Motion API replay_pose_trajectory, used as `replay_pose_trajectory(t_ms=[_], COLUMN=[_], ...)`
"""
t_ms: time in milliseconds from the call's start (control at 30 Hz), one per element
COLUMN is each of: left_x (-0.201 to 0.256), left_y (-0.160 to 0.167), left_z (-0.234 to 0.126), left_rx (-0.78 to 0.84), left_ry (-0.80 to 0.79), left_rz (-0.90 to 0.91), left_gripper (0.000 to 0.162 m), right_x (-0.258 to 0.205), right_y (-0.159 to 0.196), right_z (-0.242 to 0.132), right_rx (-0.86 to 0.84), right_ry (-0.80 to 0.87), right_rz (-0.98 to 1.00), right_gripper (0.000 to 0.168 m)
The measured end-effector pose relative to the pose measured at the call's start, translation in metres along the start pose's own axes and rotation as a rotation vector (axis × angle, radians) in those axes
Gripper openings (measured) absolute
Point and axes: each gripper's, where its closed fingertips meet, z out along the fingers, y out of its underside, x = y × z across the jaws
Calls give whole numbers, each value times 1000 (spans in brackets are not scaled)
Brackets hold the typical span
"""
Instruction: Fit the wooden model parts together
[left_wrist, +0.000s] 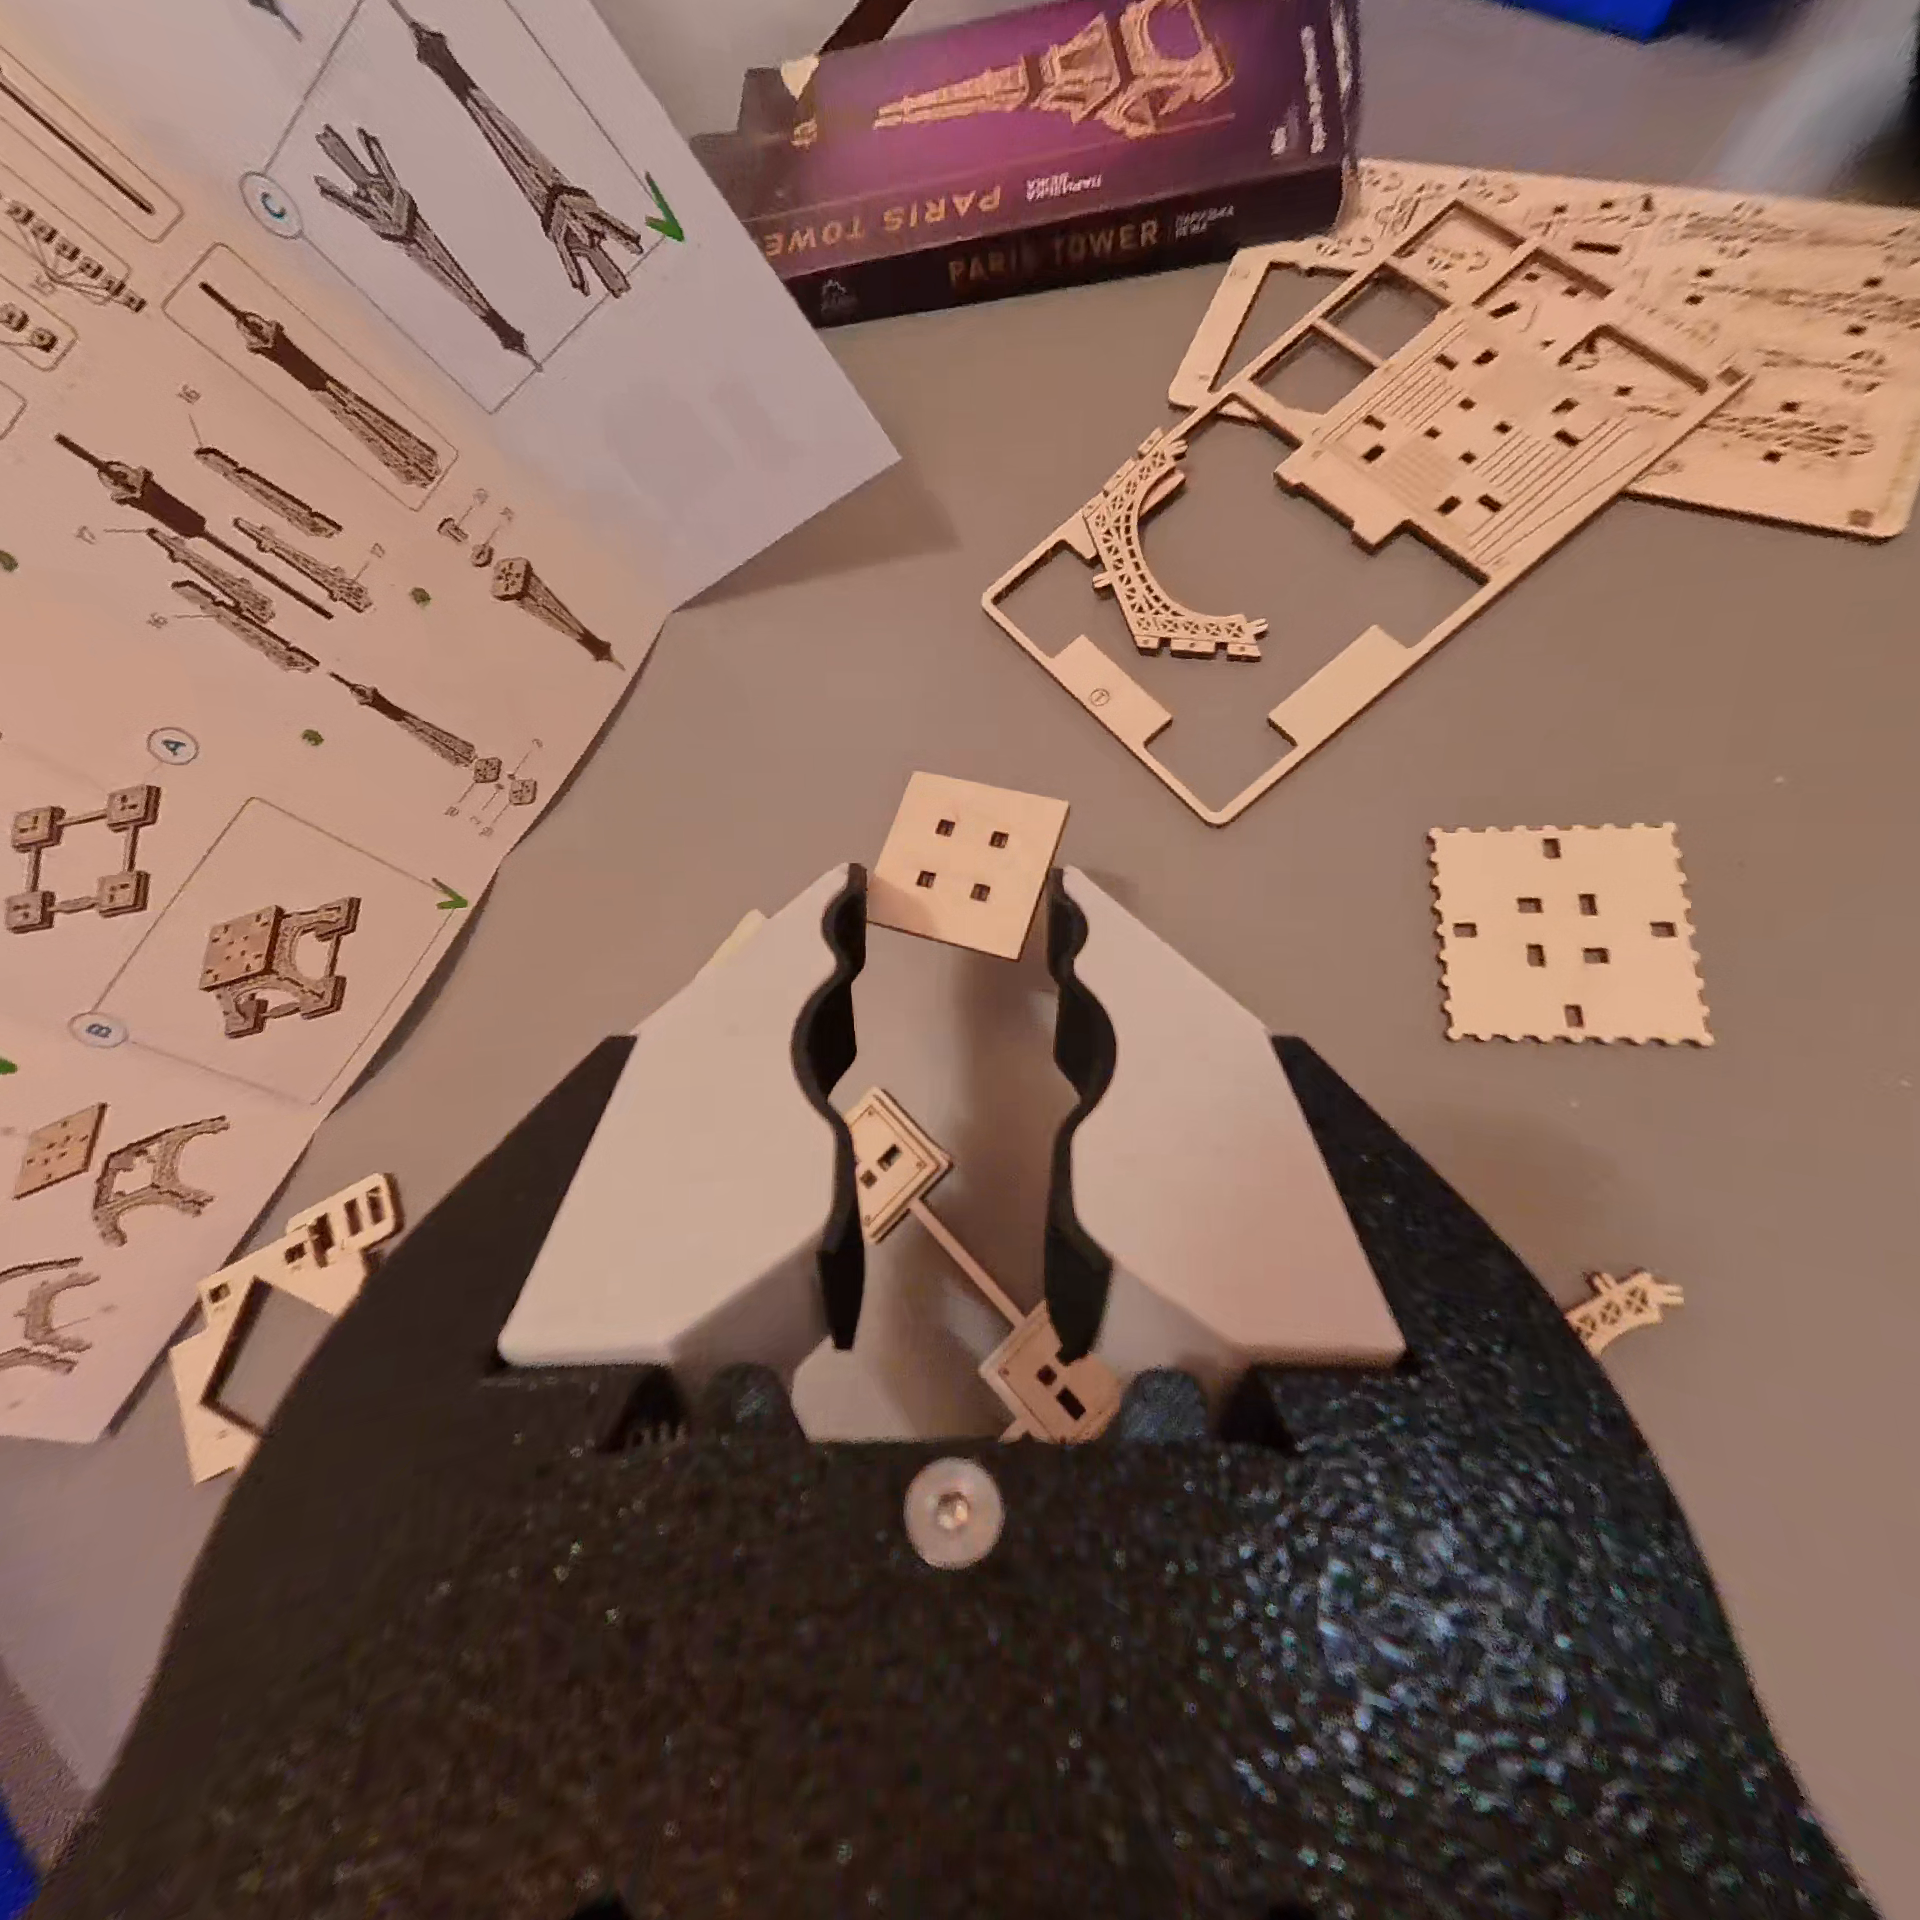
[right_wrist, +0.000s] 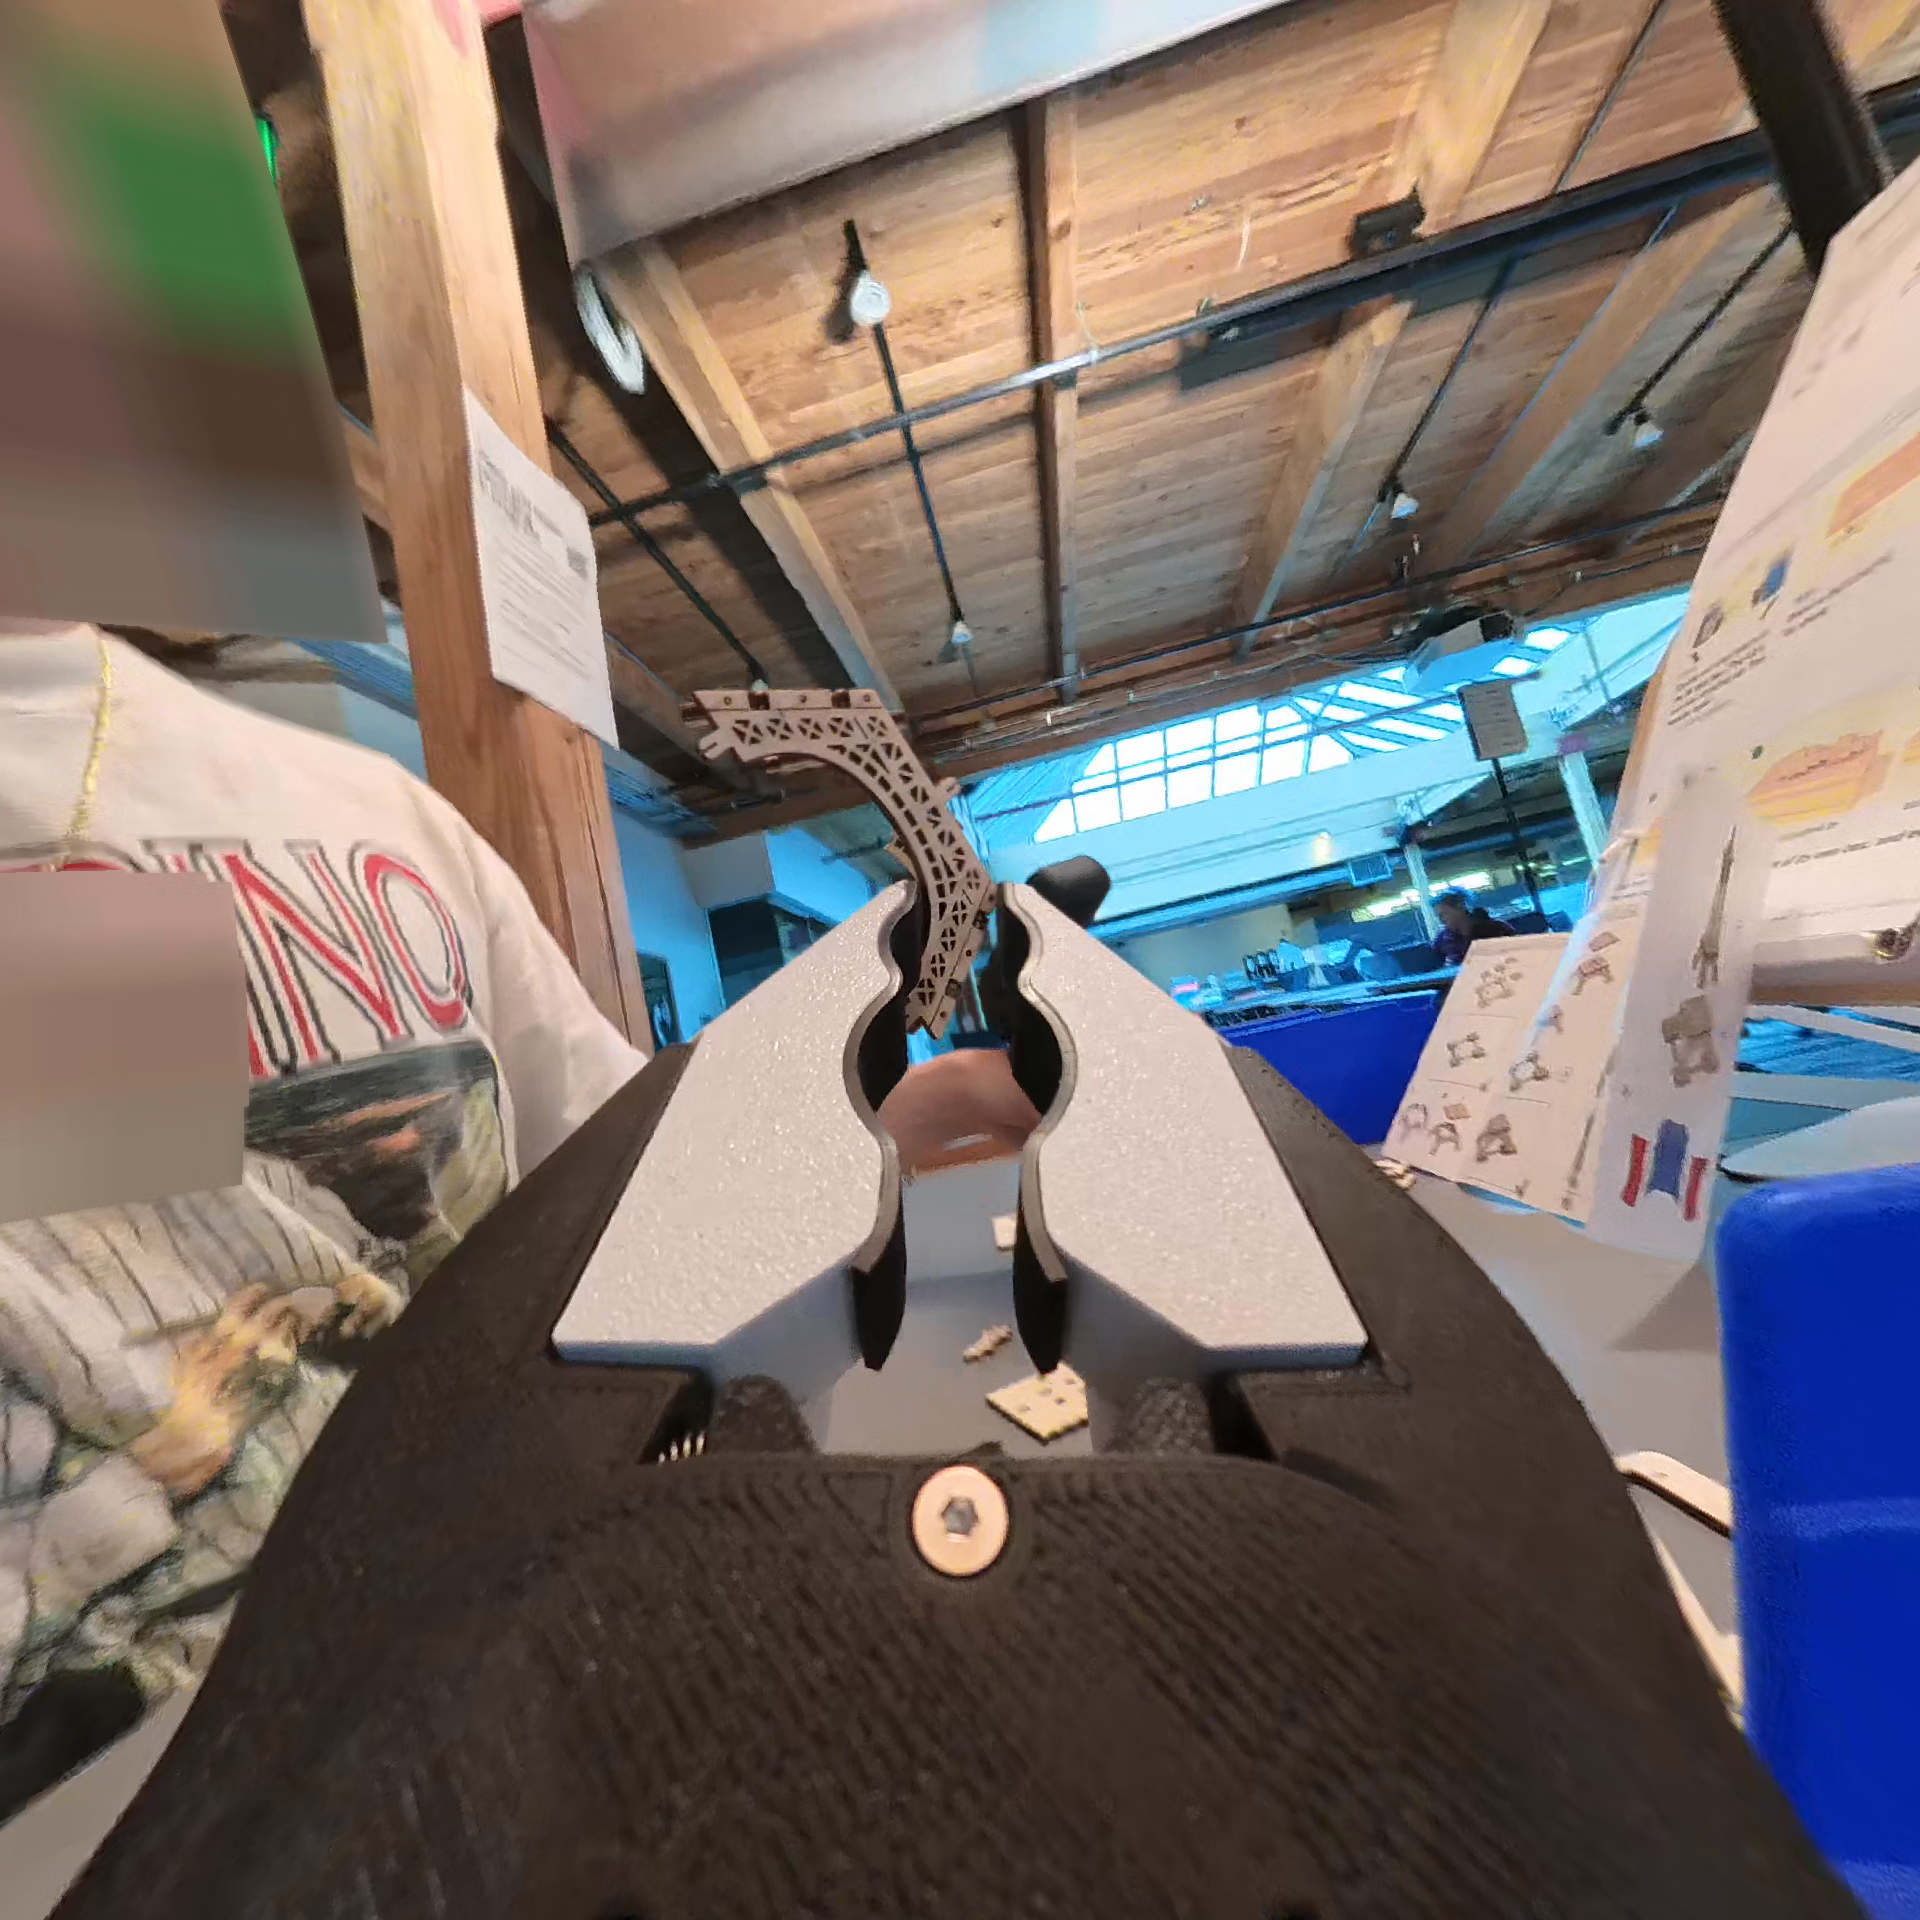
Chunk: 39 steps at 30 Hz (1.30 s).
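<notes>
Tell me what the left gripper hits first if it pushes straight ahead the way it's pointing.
Probably the grey table just past the small square wooden plate the left gripper holds; next in line is the purple box. Depth is unclear.

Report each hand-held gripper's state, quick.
Left hand-held gripper: closed on a small square wooden plate with four slots.
Right hand-held gripper: closed on a curved lattice wooden arch piece.

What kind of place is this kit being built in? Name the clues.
Probably a shared workshop or converted warehouse: a plank ceiling with track lights, a timber post, and a grey table strewn with wooden sheets and an instruction sheet.
</notes>
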Motion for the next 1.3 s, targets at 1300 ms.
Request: replay_pose_trajectory(t_ms=[1300], left_x=[48], left_y=[-57], left_z=[60], left_rx=[-36], left_ry=[68], left_rz=[75], left_gripper=[42], right_x=[-12], right_y=[-52], right_z=[-33], right_rx=[195], right_ry=[12], right_rz=[-59], right_gripper=[11])
